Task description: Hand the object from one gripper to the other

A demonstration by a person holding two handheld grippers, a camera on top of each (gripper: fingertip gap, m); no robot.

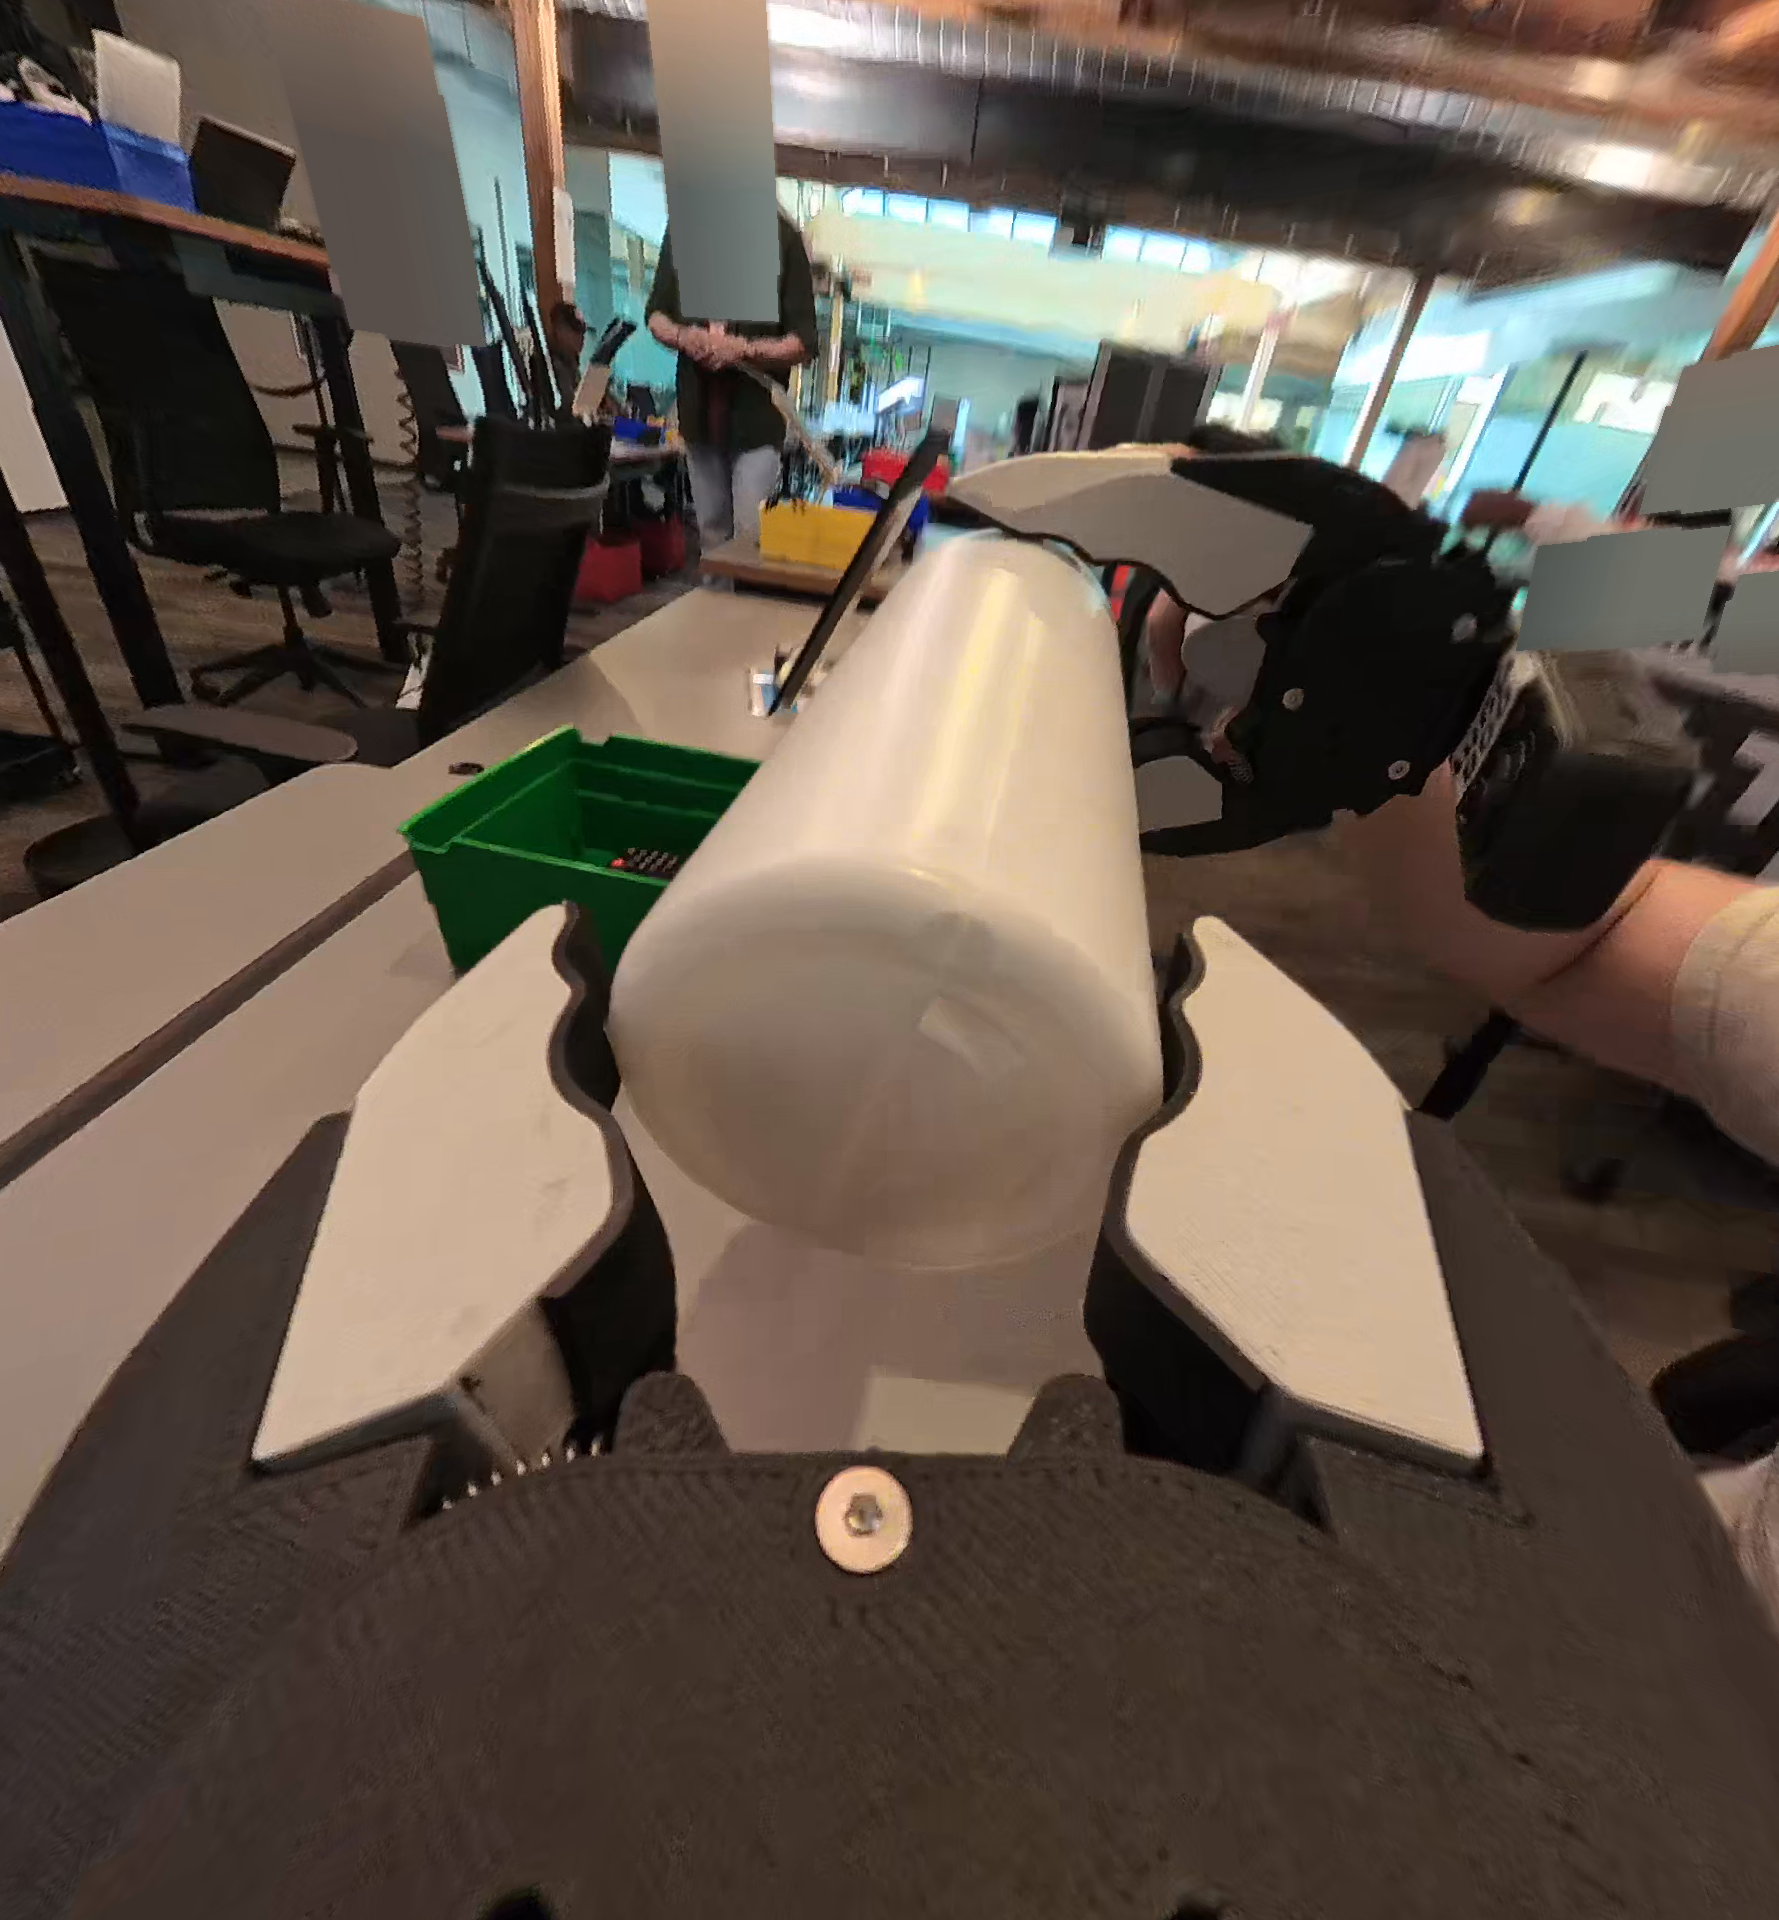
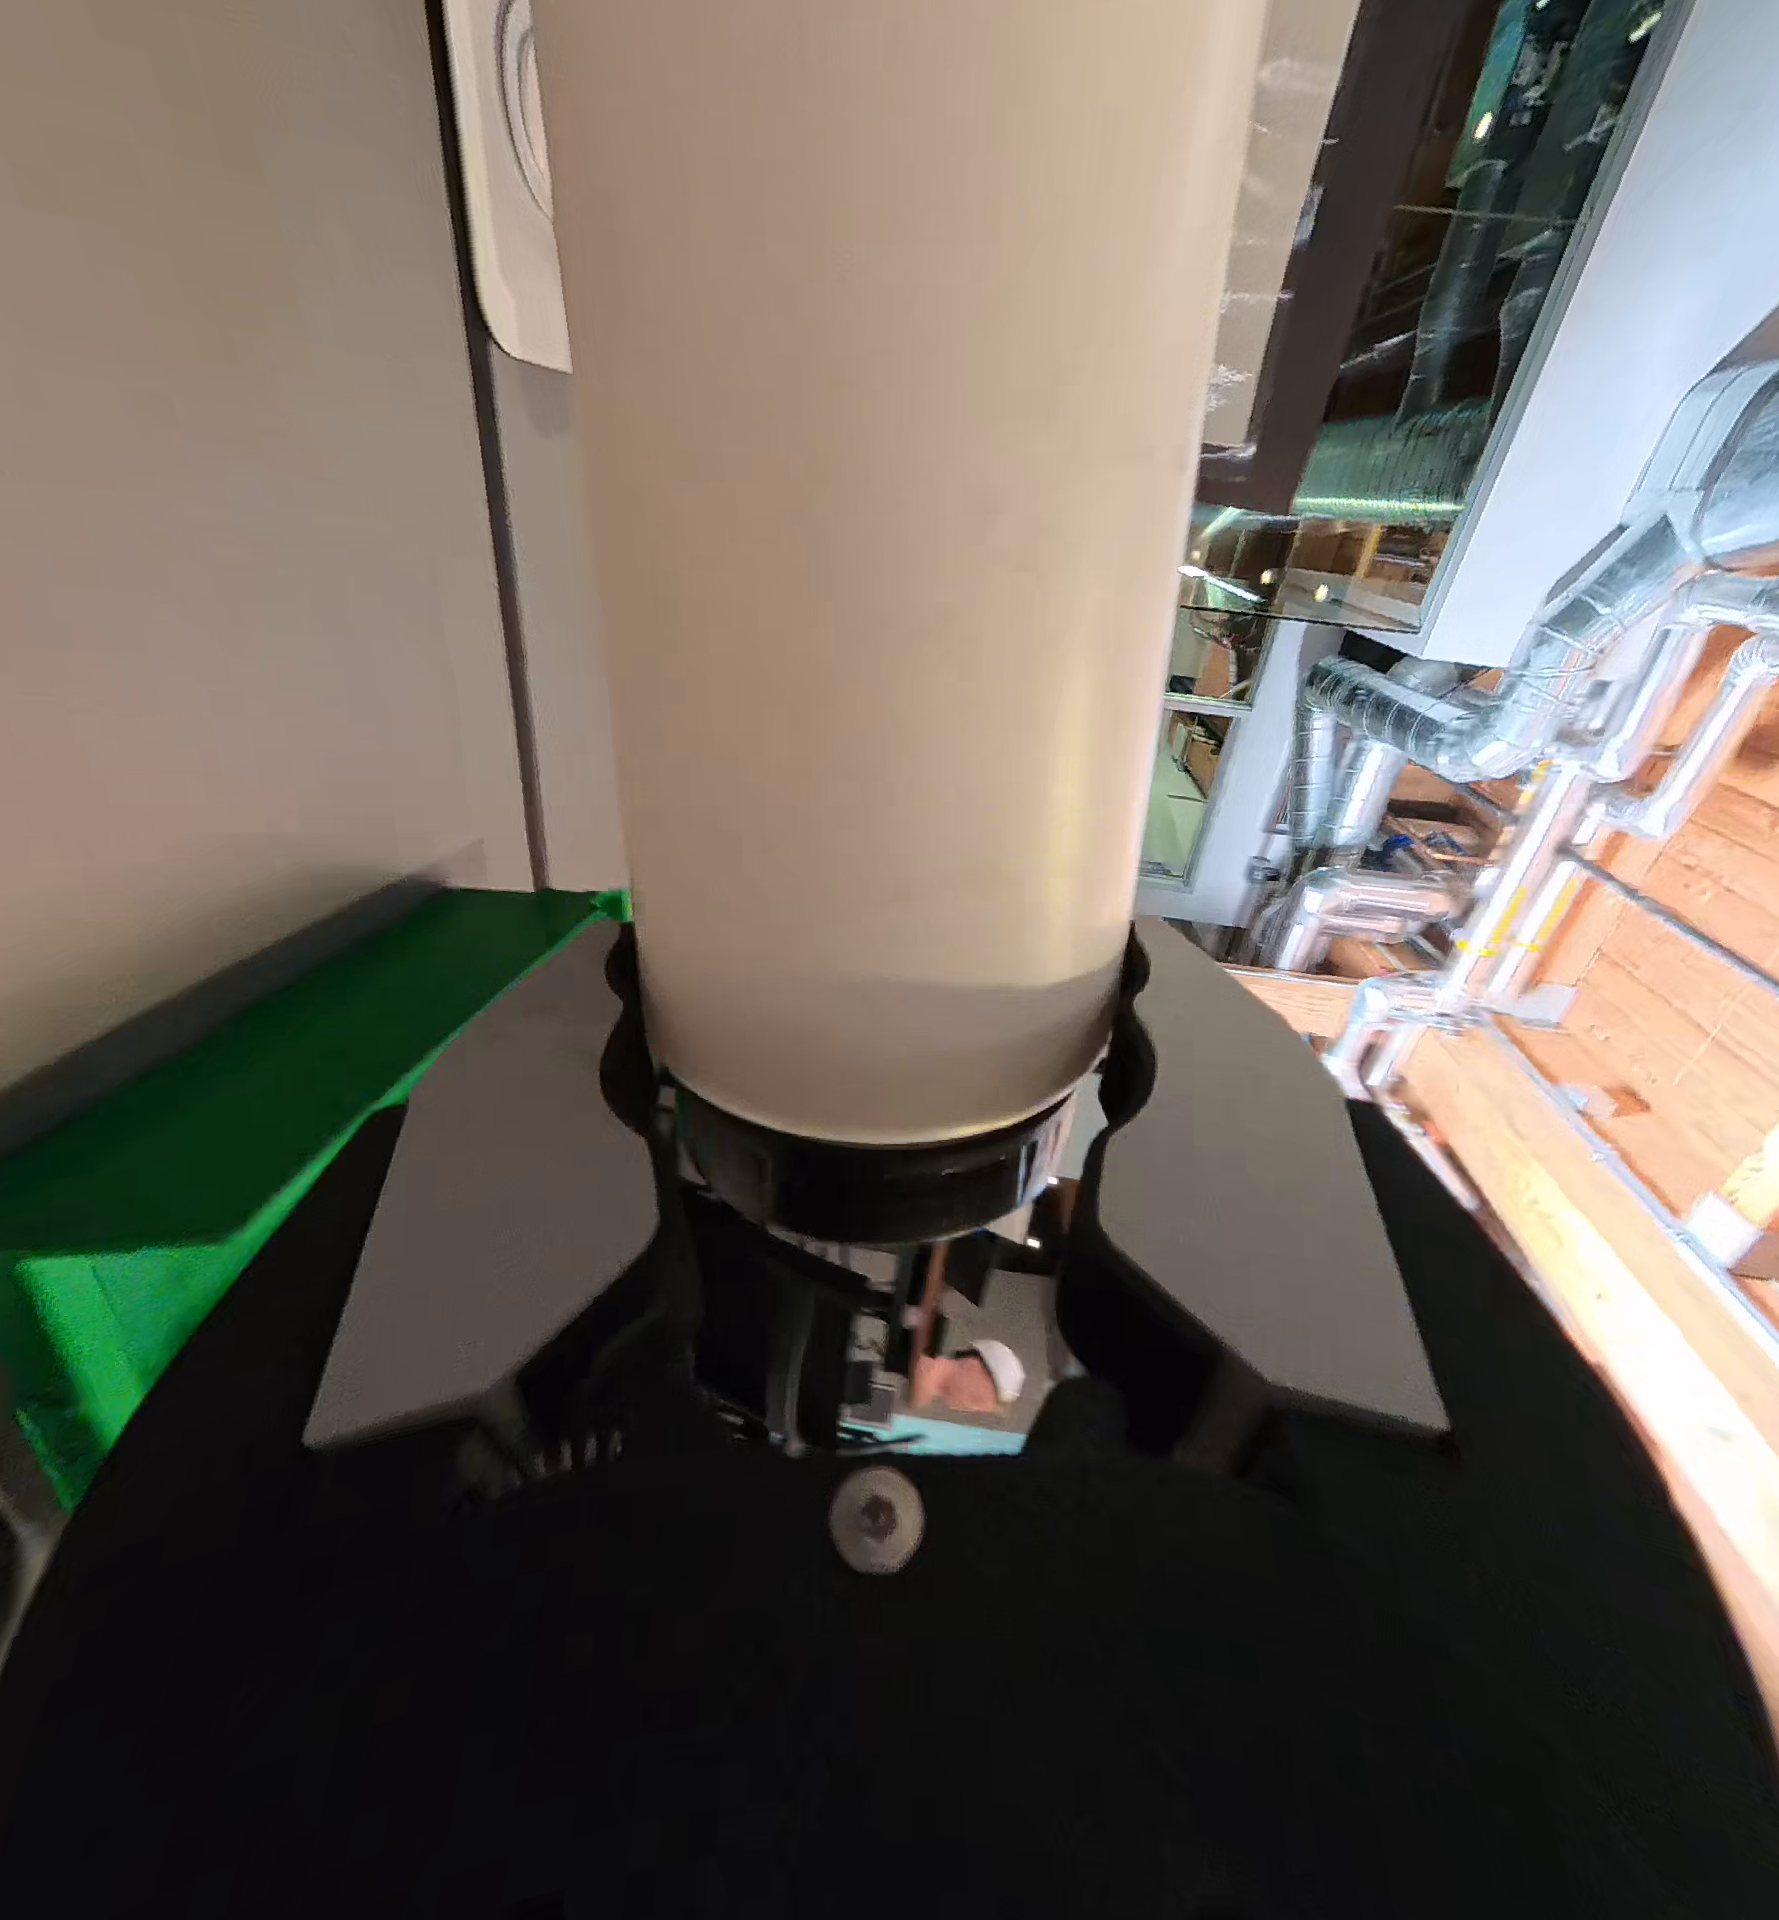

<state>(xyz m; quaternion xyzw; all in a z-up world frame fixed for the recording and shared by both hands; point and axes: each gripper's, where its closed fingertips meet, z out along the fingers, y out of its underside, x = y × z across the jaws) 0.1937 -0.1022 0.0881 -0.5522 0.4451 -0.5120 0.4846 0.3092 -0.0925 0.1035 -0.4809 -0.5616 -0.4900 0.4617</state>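
Above the grey table (image 1: 85,1039), both left tongs (image 1: 880,1039) and right tongs (image 2: 869,1039) clamp the white bottle (image 1: 926,831).

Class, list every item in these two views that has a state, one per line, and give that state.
white bottle: off the table, lying roughly level, gripped at both ends.
black cap: on the bottle.
left claw: shut on the bottle's base end.
right claw: shut on the bottle near its cap.
green bin: open-topped, on the table, small items inside.
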